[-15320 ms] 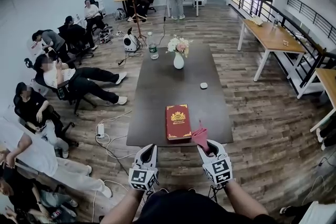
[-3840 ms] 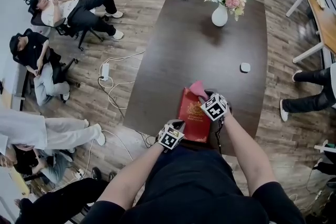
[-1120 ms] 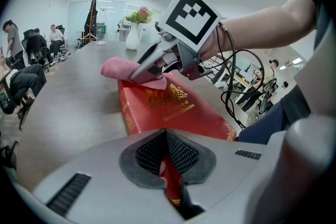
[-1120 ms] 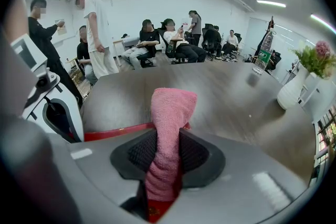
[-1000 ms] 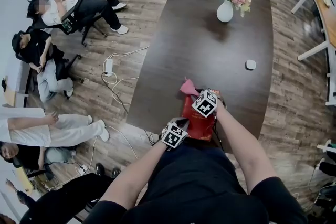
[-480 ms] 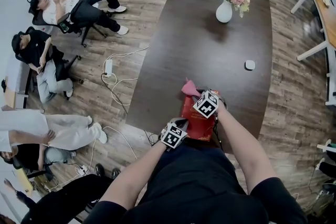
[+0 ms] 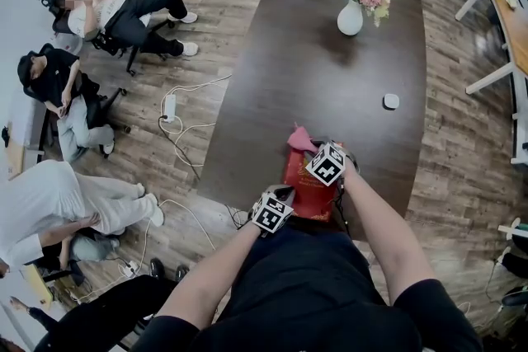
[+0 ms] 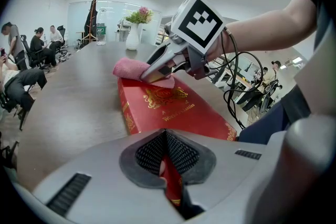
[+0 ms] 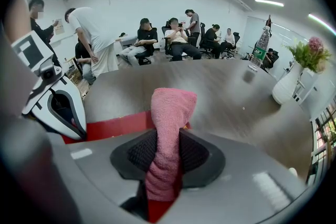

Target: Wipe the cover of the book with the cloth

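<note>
On the dark table (image 7: 330,70), head view, the cloth (image 7: 299,139) has barely shifted this past second, staying at the red book (image 7: 304,195)'s far end. Left gripper view: your left gripper (image 8: 167,147) pinches the book's near edge. Right gripper view: your right gripper (image 9: 169,141) clamps the cloth; most of the cover likely remains.

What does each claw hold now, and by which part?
The left claw grips the book by its near edge. The right claw grips the cloth by its bunched middle; one end sticks out in front.
</note>
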The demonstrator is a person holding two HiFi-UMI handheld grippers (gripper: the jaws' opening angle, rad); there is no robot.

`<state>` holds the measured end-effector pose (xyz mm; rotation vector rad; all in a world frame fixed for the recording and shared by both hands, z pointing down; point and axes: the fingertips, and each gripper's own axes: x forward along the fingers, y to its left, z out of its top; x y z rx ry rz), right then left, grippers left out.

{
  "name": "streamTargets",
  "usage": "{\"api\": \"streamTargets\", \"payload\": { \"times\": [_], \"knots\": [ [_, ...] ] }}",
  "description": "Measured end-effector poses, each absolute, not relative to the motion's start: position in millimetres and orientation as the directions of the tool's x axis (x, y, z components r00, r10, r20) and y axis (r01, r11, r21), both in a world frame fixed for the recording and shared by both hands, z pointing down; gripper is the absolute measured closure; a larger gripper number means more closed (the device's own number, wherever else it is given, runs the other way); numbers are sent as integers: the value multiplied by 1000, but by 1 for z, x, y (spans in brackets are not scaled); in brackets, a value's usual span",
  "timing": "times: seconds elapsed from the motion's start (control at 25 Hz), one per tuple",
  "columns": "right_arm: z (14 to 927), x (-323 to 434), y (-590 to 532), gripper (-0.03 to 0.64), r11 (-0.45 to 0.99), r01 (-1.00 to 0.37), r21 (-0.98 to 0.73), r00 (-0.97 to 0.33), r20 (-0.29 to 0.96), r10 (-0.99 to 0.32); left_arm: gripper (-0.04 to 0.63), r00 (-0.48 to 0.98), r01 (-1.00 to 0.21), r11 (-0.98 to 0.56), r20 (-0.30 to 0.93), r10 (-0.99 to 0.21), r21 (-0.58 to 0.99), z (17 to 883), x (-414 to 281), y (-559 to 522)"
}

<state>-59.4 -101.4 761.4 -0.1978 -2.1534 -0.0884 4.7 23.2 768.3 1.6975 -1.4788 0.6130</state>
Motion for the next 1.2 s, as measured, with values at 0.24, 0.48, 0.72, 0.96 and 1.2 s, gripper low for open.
{"api": "streamTargets", "payload": {
  "times": [0.24,0.48,0.72,0.96,1.2],
  "knots": [
    [763,-54,-104,495,985,170,-16,-541,834,107,600,201,-970,-13,776,-598,241,771,5,22],
    [762,-50,-107,495,987,163,-12,-542,835,100,600,206,-969,-12,785,-584,245,764,6,22],
    [763,-47,-109,495,987,161,-16,-540,835,102,600,208,-969,-14,782,-587,248,765,5,21],
    [763,-41,-111,495,988,155,-13,-536,839,95,600,205,-970,-15,779,-592,244,766,4,21],
    [762,-36,-114,495,989,150,-12,-534,840,91,600,214,-968,-18,784,-582,251,765,6,23]
  ]
}}
